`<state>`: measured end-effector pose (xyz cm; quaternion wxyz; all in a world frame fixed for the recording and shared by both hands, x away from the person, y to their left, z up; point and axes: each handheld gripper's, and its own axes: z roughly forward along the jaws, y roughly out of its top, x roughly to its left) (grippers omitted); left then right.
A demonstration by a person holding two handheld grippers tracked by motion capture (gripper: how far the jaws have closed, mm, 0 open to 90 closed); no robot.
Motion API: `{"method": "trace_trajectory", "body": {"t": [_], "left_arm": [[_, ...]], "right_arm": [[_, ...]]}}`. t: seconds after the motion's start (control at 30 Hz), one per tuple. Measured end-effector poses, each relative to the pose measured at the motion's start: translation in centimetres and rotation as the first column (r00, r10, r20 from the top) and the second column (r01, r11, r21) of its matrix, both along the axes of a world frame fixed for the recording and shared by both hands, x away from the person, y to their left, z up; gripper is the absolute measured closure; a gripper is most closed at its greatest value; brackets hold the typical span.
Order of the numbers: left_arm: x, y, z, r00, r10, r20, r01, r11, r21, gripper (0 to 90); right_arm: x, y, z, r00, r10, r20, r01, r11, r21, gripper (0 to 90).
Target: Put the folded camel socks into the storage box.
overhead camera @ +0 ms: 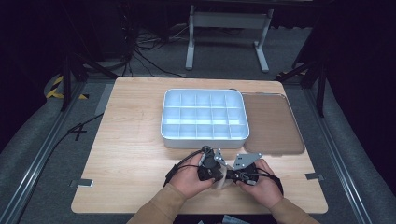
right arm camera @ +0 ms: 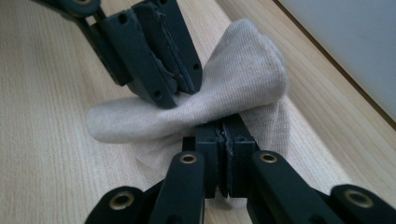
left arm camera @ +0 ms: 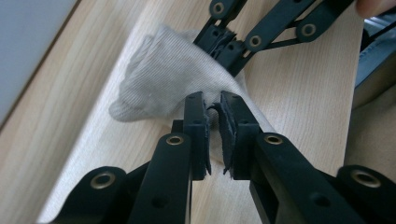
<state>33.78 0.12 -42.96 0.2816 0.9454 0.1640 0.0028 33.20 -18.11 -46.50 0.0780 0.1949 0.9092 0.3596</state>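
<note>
A small pale beige cloth (overhead camera: 219, 183) lies bunched on the wooden table (overhead camera: 130, 154) near its front edge, between the person's two hands. My right gripper (right arm camera: 226, 125) is shut on a fold of the cloth (right arm camera: 243, 74); from the left gripper view it (left arm camera: 226, 53) comes in from the top, clamped on the cloth (left arm camera: 159, 79). My left gripper (left arm camera: 212, 98) stands with a narrow gap between its jaws, a bit of the cloth's edge in the gap and the pads not pressing it. In the right gripper view its tips (right arm camera: 187, 86) rest on the cloth's top.
A white divided organiser box (overhead camera: 204, 140) with several compartments stands just behind the hands. To its right lies a flat brown lid (overhead camera: 273, 123). Bare wood stretches to the left of the hands. A table frame and cables lie on the floor beyond.
</note>
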Motion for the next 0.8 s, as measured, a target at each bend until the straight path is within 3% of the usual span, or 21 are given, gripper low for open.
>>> {"method": "trace_trajectory", "body": {"t": [0.07, 0.3, 0.53, 0.63, 0.73, 0.8], "left_arm": [[0.0, -0.1, 0.1, 0.9997, -0.020, 0.017, 0.020, 0.9998, -0.009, 78.0], [0.2, 0.1, -0.1, 0.9998, 0.019, 0.002, -0.019, 0.9995, -0.026, 73.1], [0.4, 0.3, 0.0, 0.9994, 0.030, -0.018, -0.031, 0.9993, -0.023, 70.0], [0.5, 0.4, 0.1, 0.9991, 0.037, -0.023, -0.038, 0.9986, -0.036, 69.4], [0.8, 0.7, 0.1, 0.9984, 0.040, -0.041, -0.042, 0.9980, -0.048, 65.9], [0.9, 1.0, 0.0, 0.9980, 0.038, -0.050, -0.041, 0.9978, -0.052, 65.0]], "right_arm": [[0.0, 0.0, 0.0, 0.9999, -0.010, -0.004, 0.010, 1.0000, 0.002, 87.0], [0.1, -0.4, 0.3, 0.9996, -0.016, -0.025, 0.016, 0.9997, 0.018, 80.9], [0.0, -2.4, 2.5, 0.9979, -0.040, -0.051, 0.041, 0.9987, 0.031, 76.1], [0.3, -3.9, 2.6, 0.9941, -0.089, -0.062, 0.088, 0.9960, -0.016, 78.1], [0.4, -4.3, 1.5, 0.9906, -0.110, -0.081, 0.104, 0.9917, -0.075, 79.0], [0.4, -4.2, 1.3, 0.9904, -0.110, -0.085, 0.103, 0.9918, -0.075, 79.0]]}}
